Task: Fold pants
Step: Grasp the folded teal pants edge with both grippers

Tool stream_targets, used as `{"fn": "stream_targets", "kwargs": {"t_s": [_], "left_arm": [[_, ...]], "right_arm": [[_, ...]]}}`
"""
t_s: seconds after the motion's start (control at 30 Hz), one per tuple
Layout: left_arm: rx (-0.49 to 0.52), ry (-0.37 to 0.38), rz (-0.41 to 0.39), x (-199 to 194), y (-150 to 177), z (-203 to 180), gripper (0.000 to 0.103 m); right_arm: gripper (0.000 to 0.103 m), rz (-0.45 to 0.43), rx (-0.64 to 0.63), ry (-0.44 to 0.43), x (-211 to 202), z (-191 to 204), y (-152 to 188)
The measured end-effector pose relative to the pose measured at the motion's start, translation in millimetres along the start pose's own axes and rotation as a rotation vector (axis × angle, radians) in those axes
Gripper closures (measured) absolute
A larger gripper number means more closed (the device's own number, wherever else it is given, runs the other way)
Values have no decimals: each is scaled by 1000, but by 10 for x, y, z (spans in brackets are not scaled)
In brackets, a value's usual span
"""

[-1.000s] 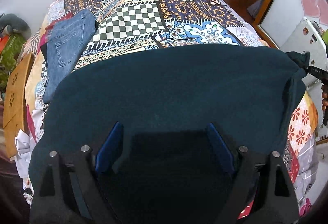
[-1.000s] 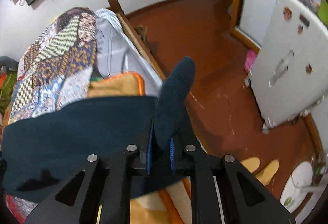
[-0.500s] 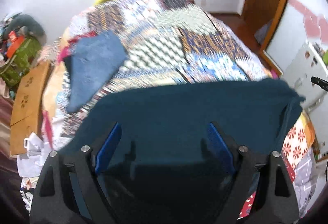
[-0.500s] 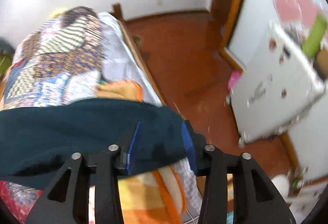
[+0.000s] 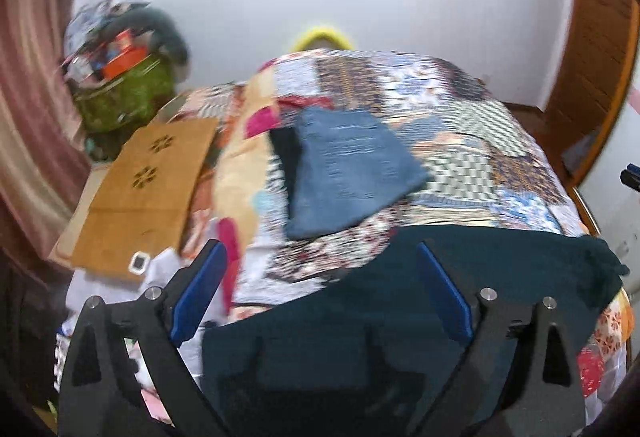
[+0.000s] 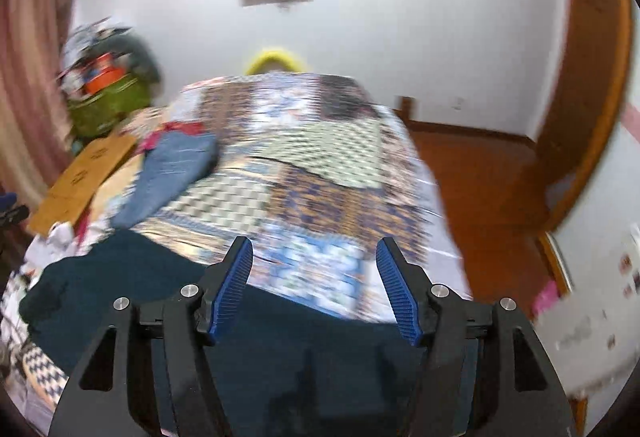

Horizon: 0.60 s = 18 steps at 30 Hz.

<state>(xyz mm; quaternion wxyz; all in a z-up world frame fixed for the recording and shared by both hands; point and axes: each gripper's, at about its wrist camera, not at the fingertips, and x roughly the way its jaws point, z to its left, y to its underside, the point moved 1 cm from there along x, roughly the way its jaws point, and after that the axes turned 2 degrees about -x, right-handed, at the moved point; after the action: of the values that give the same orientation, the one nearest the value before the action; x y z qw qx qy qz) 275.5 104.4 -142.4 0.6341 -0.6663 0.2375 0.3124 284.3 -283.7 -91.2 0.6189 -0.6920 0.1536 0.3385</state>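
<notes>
Dark teal pants (image 5: 460, 297) lie folded across the near end of the patchwork bed; they also show in the right wrist view (image 6: 132, 289). My left gripper (image 5: 320, 293) is open and empty, raised above the pants' left part. My right gripper (image 6: 316, 285) is open and empty, raised above their right part. Both views are blurred by motion.
Folded blue jeans (image 5: 348, 169) lie further back on the patchwork quilt (image 5: 480, 141). A brown board (image 5: 140, 193) and a green bag of clutter (image 5: 120, 93) stand at the left. A wooden floor (image 6: 480, 173) and white cabinet (image 6: 592, 317) are at the right.
My right gripper let go of the pants' end and opened wide. Both grippers lifted and tilted up toward the far wall; the pants now lie flat on the bed.
</notes>
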Motion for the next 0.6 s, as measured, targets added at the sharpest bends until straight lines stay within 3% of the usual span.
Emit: {"fn": "stream_targets", "kwargs": {"t_s": [0.2, 0.37, 0.6], "left_arm": [[-95, -68, 77, 286, 247, 759, 8], [-144, -93, 148, 590, 559, 1152, 8], [-204, -48, 277, 1060, 945, 1387, 27]], "right_arm": [[43, 64, -137, -111, 522, 781, -150], [43, 143, -249, -205, 975, 1410, -204], [43, 261, -361, -284, 1532, 2009, -115]]}}
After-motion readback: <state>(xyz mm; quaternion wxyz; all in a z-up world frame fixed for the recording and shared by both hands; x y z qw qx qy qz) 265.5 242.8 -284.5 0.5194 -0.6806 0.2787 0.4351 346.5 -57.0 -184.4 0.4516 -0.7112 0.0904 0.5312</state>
